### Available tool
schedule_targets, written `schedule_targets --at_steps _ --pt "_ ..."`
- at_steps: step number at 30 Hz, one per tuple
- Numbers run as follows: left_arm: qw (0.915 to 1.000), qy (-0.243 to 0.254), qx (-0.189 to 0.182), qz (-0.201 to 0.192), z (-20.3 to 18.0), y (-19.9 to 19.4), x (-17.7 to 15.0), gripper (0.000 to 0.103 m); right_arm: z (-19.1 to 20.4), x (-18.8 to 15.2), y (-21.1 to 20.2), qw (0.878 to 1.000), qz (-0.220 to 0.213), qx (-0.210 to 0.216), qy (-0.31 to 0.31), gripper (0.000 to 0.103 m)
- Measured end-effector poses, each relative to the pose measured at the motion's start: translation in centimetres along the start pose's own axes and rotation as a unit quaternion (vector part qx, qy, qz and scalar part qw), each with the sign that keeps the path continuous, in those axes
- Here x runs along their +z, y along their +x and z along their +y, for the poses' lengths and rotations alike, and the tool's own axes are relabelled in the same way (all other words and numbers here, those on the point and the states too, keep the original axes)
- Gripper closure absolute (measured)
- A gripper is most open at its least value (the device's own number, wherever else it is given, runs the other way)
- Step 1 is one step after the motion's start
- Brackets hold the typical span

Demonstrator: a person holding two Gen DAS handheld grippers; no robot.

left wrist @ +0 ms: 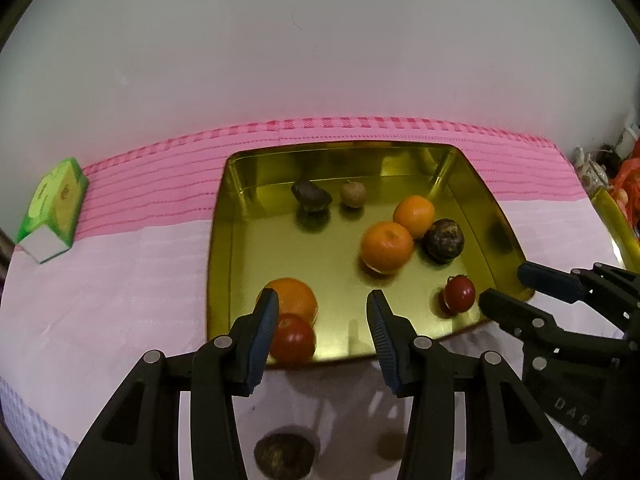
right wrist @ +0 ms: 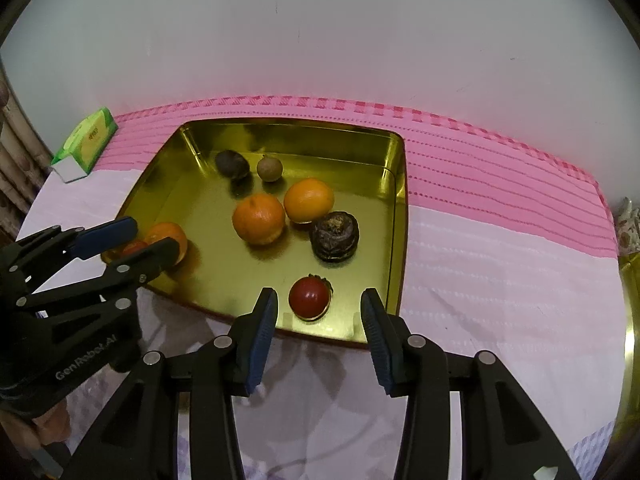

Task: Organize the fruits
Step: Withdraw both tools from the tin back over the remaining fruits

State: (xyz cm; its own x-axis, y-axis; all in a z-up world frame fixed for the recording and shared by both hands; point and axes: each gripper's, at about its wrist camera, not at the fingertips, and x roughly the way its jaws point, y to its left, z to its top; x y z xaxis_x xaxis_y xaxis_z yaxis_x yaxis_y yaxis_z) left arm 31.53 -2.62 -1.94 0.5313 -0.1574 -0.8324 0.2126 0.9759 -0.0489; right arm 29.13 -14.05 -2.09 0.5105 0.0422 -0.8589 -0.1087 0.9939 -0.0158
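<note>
A gold tray point(left wrist: 224, 248) point(right wrist: 400, 216) on the pink cloth holds three oranges, two red tomatoes, two dark wrinkled fruits and a small brown one. My left gripper point(left wrist: 323, 298) hangs open over the tray's near left corner. Just inside its left finger lie a tomato point(left wrist: 292, 338) and an orange point(left wrist: 294, 296), neither of them pressed. My right gripper point(right wrist: 319, 296) is open over the near right corner. The second tomato point(right wrist: 310, 296) rests on the tray floor between its fingers, clear of both pads. Two oranges point(right wrist: 258, 218) point(right wrist: 309, 199) sit mid-tray beside a dark fruit point(right wrist: 335, 236).
A green tissue box point(left wrist: 54, 208) point(right wrist: 86, 146) lies at the far left of the cloth. A second gold rim point(right wrist: 628, 340) shows at the right edge. A dark brown fruit point(left wrist: 284, 456) lies on the cloth below my left gripper. A white wall stands behind.
</note>
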Motion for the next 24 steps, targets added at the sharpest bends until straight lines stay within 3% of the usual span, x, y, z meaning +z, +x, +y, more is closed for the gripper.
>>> schedule_targets --at_steps 12,24 --pt "0.9995 -0.014 0.023 -0.017 1.2 -4.6 -5.6 0.056 0.4 -4.2 -2.9 1.0 -0.007 0.007 0.012 0.062" --pt "0.9983 -0.042 0.032 0.025 2.4 -4.7 -12.6 0.056 1.7 -9.9 -2.4 0.999 0.026 0.023 0.011 0.062"
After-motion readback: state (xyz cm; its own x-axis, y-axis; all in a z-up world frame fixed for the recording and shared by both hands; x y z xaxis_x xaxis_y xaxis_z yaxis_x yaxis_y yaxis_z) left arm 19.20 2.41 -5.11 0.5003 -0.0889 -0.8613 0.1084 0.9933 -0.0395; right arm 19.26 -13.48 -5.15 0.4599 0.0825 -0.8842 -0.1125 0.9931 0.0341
